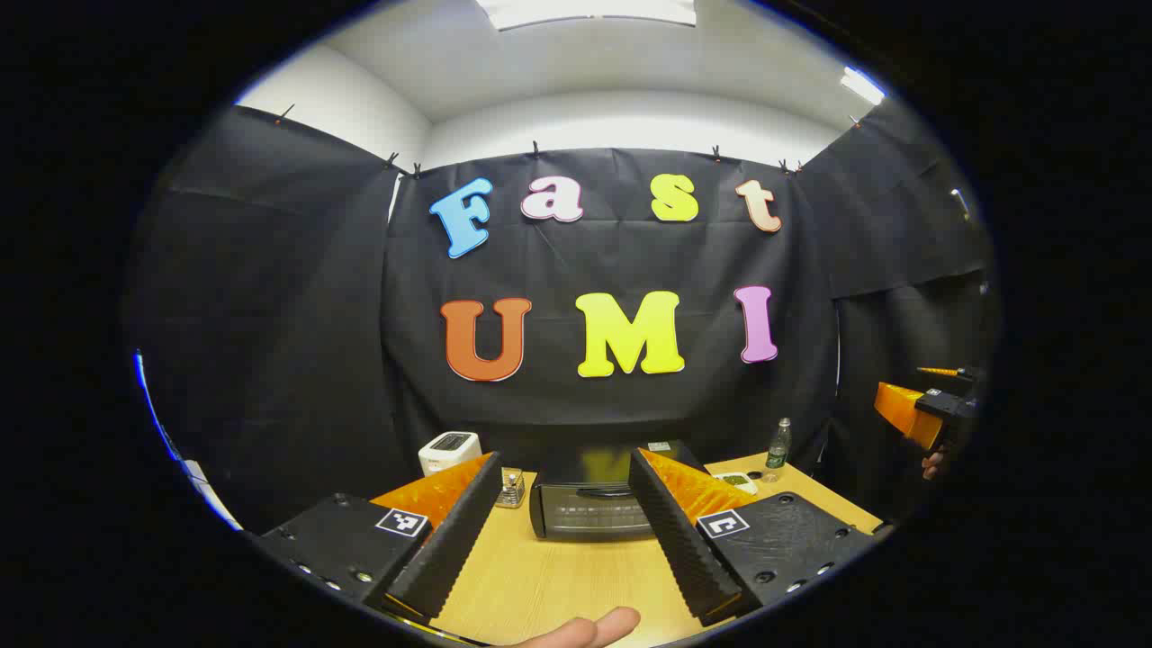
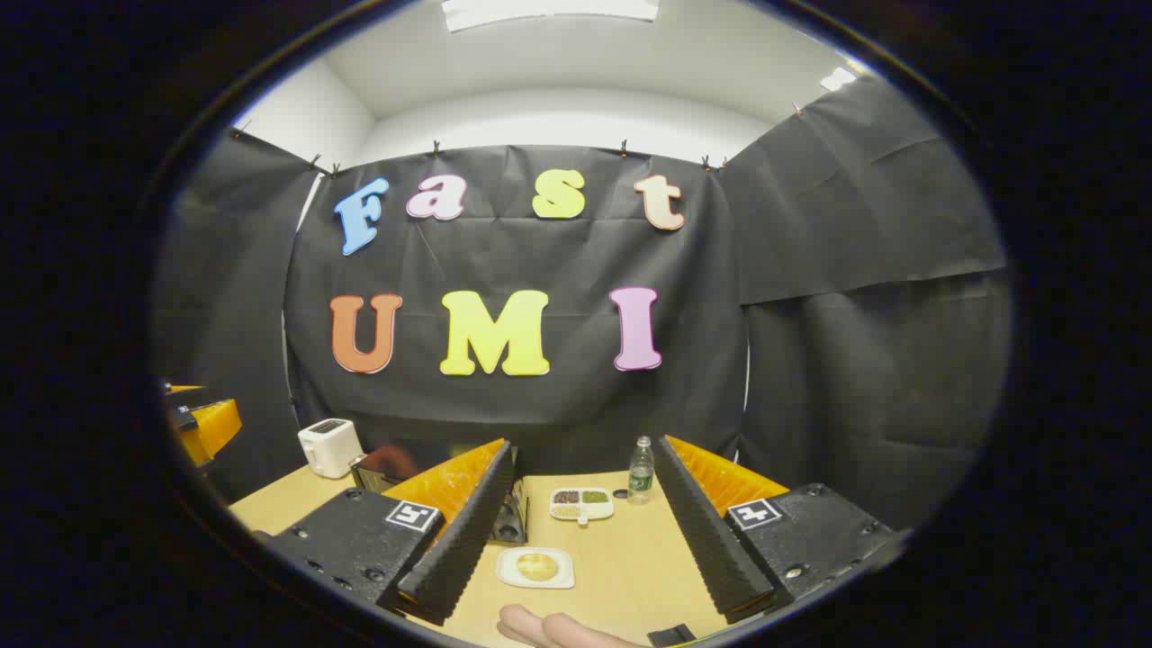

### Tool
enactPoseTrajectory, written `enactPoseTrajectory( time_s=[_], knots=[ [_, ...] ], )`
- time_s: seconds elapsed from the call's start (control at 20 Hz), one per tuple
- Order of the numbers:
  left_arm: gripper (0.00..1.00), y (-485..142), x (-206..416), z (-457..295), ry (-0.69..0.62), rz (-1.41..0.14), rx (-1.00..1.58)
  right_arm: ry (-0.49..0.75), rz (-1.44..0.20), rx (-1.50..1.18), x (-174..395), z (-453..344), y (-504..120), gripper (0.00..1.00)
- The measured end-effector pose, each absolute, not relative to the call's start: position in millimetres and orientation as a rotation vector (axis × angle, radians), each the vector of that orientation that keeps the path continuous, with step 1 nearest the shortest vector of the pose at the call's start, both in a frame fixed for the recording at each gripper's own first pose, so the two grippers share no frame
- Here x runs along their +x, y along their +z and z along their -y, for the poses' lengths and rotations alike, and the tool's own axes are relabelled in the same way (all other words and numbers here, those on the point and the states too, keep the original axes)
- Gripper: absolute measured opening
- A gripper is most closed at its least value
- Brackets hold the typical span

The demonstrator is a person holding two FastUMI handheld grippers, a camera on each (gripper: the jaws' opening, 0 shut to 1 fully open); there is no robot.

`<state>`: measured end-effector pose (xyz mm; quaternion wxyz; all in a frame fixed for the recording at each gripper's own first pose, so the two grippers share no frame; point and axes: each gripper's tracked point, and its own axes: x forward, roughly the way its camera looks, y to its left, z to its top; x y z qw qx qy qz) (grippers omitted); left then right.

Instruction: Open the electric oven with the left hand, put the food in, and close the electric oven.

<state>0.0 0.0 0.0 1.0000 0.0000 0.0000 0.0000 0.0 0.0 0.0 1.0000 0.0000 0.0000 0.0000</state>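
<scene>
The black electric oven (image 1: 589,508) stands on the wooden table (image 1: 558,585), door closed, straight ahead of my left gripper (image 1: 562,562). That gripper is open, with nothing between its fingers, some way short of the oven. In the right gripper view a small white plate with a round yellow food item (image 2: 535,567) lies on the table between the fingers of my right gripper (image 2: 585,562), which is open and held above it. The oven's right end (image 2: 508,513) shows behind the right gripper's left finger. The right gripper (image 1: 927,414) also shows far right in the left gripper view.
A white toaster (image 1: 448,452) sits at the back left beside a small glass jar (image 1: 511,489). A green-labelled bottle (image 2: 640,472) and a divided dish of grains (image 2: 581,504) stand behind the plate. A fingertip (image 1: 585,630) shows at the bottom edge.
</scene>
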Motion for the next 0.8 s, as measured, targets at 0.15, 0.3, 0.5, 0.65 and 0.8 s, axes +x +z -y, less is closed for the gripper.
enactPoseTrajectory(
  time_s=[0.15, 0.3, 0.5, 0.65, 0.8],
  knots=[
    [0.93, -1.4, -0.7, 10.0, -0.018, -0.001, 0.018, 0.029, 0.014, -0.007, -2.1, 1.7, -0.2, 1.00],
    [0.95, -4.1, -4.6, 12.7, -0.005, 0.002, 0.028, 0.018, 0.025, -0.003, -3.0, 10.1, 1.2, 0.96],
    [0.95, -5.0, -8.0, 20.4, -0.016, 0.014, 0.023, 0.025, 0.026, 0.000, -2.0, 11.4, -0.5, 0.96],
    [0.95, -4.3, -11.9, 19.1, -0.010, 0.016, 0.023, 0.037, 0.026, -0.004, -1.5, 11.6, -3.5, 0.96],
    [0.95, -8.0, -14.6, 19.2, -0.010, 0.011, 0.025, 0.039, 0.028, 0.002, 1.3, 13.1, -5.5, 0.96]
  ],
)
